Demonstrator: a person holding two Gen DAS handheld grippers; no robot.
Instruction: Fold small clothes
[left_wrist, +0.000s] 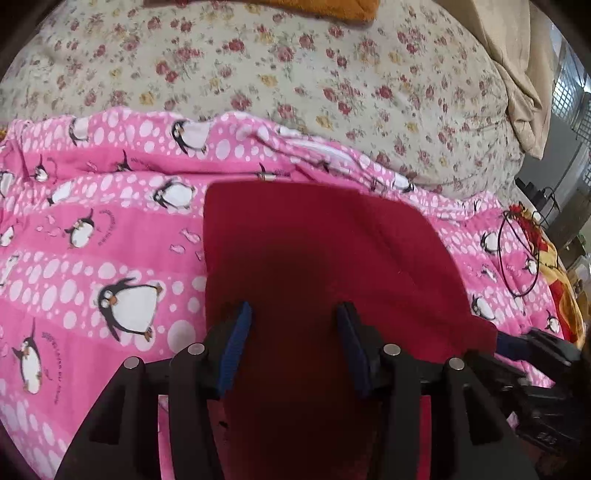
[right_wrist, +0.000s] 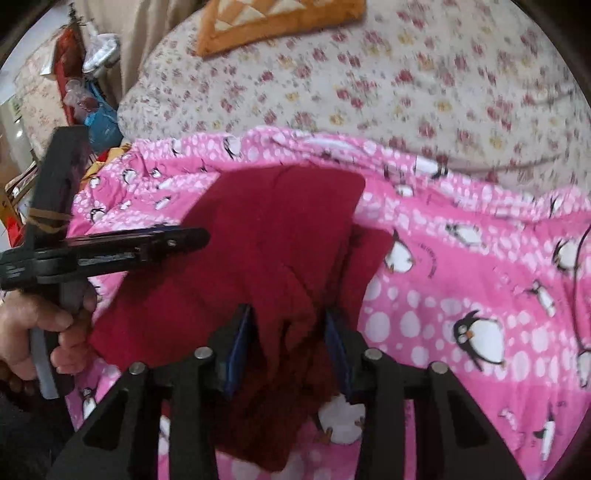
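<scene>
A small dark red garment (left_wrist: 325, 254) lies on a pink penguin-print blanket (left_wrist: 103, 236). In the left wrist view my left gripper (left_wrist: 293, 314) is open just above the garment's near part, its blue pads apart. In the right wrist view the garment (right_wrist: 258, 243) is partly folded, with a bunched edge between the open pads of my right gripper (right_wrist: 288, 321). The left gripper (right_wrist: 199, 233) also shows there, lying flat over the garment's left side. The right gripper's fingers (left_wrist: 517, 345) show at the garment's right edge in the left wrist view.
A floral bedspread (left_wrist: 295, 66) covers the bed beyond the blanket. An orange cushion (right_wrist: 273, 22) lies at the far side. A black cable loop (left_wrist: 517, 254) lies on the blanket's right edge. Household clutter (right_wrist: 85, 99) stands beside the bed at left.
</scene>
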